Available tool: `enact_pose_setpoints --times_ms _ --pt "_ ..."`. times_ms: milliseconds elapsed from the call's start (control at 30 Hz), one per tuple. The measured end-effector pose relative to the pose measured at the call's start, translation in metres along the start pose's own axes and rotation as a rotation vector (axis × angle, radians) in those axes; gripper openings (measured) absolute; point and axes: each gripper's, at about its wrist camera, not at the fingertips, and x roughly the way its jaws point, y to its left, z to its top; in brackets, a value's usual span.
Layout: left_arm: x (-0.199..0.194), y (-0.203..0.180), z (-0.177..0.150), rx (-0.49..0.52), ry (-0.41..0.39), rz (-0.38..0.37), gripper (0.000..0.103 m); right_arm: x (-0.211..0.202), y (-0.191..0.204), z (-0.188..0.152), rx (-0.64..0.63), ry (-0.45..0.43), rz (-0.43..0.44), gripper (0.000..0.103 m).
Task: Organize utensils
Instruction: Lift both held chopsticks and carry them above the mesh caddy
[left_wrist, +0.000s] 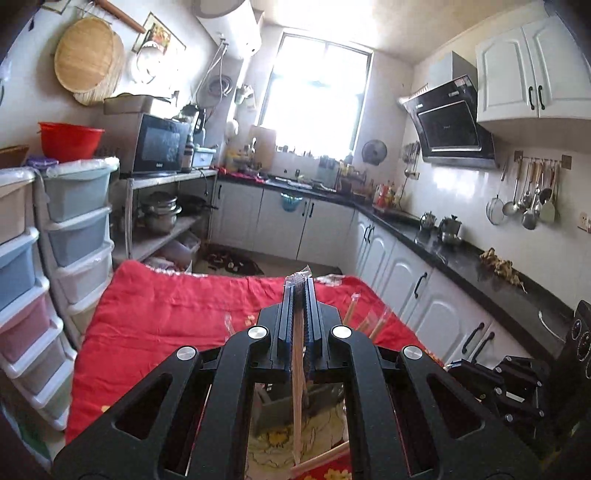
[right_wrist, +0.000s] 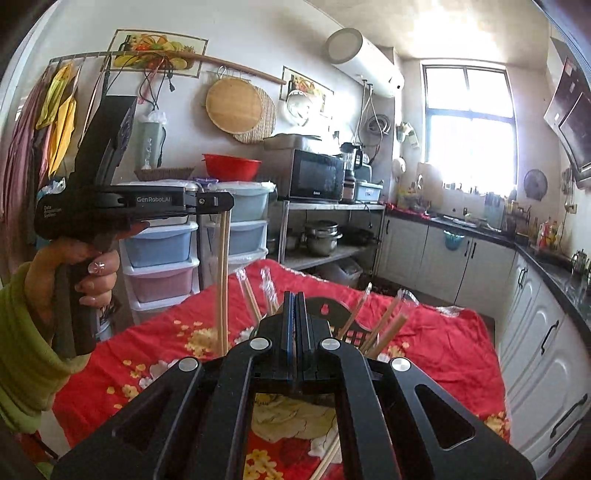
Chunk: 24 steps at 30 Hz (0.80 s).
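While left gripper (left_wrist: 299, 291) pinches wrapped chopsticks (right_wrist: 223, 280) upright above red cloth (left_wrist: 166, 314); right gripper (right_wrist: 296, 306) pressed together, empty.

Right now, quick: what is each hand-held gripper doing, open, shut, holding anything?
Left hand-held gripper: shut on wrapped chopsticks, which hang down above the red cloth.
Right hand-held gripper: shut, nothing visible between its fingers.

A red cloth (right_wrist: 436, 354) with yellow flowers fills the lower frame; pale wooden chopsticks (right_wrist: 223, 280) at centre-left; red basin (right_wrist: 231, 167) above pastel drawers (right_wrist: 162, 258).
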Motion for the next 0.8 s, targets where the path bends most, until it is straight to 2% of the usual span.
enact_pose_setpoints --times_ms 200,467,800 --pt "0.000 -0.004 0.020 -0.005 -0.048 0.007 0.002 0.004 -0.005 0.027 -0.018 -0.032 -0.026 0.001" --pt "0.002 -0.002 0.046 0.010 -0.116 0.077 0.002 0.001 -0.023 0.067 -0.034 -0.084 -0.072 0.001" --pt "0.007 0.006 0.057 -0.032 -0.185 0.118 0.002 -0.009 -0.046 0.094 -0.042 -0.135 -0.154 0.001"
